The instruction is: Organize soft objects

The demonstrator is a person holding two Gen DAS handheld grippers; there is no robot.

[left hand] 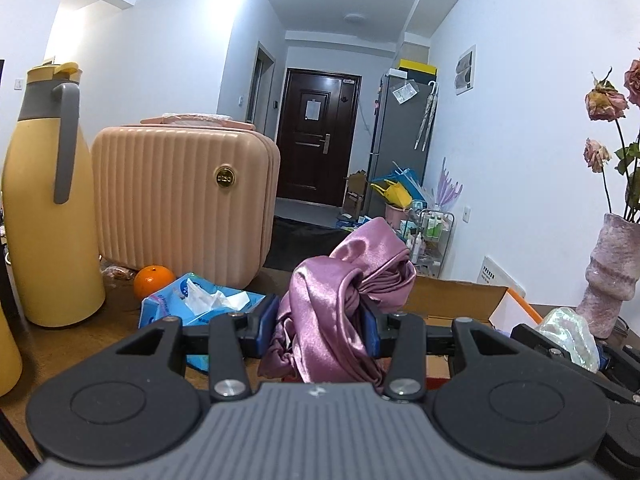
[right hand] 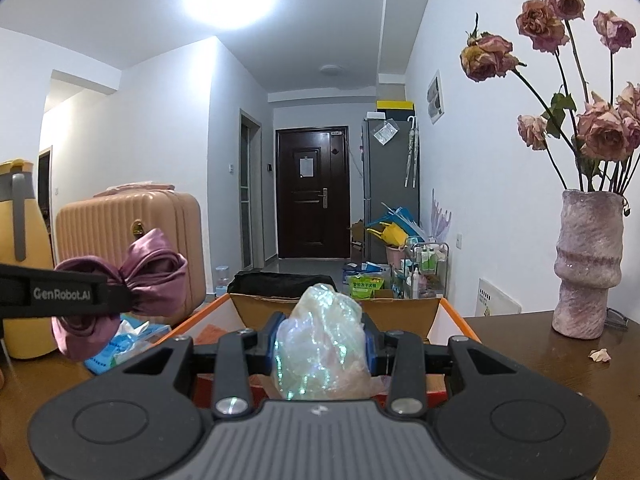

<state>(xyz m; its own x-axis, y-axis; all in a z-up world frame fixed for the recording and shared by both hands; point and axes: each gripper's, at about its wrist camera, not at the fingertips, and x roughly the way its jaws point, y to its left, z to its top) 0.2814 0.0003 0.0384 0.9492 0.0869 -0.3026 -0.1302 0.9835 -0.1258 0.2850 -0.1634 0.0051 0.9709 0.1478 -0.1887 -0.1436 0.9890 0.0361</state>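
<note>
Satin fills your left gripper [left hand: 320, 320]: its 2 blue pads are clamped on the mauve satin bundle [left hand: 340, 292], whose lower folds drop behind the grey housing and out of view. From the right wrist camera that same bundle sticks out of the left gripper's black finger like a bow. Your right gripper [right hand: 325, 346] is clenched on 1 iridescent translucent wad [right hand: 324, 336]; its bottom is cut off by the housing too, and you cannot tell what the material is.

Just past both sets of fingers sits 1 open cardboard box [right hand: 400, 308] with orange edges; its inside is mostly hidden behind the held items. Left of it on the wooden table [right hand: 520, 352] lies 1 blue tissue pack [left hand: 192, 300], partly covered by the left gripper, then 1 orange [left hand: 153, 280] and something brownish beside it that is too blurred to name. Behind stand 1 pink ribbed case [left hand: 180, 200] and 1 yellow jug [left hand: 48, 200].

On the right, 1 pink vase [right hand: 588, 264] holds dried roses [right hand: 600, 128], at least 7 blooms, some cut off by the frame's edge. 1 fallen petal [right hand: 599, 355] lies near the vase. Far down the hall is 1 dark door [right hand: 310, 192].
</note>
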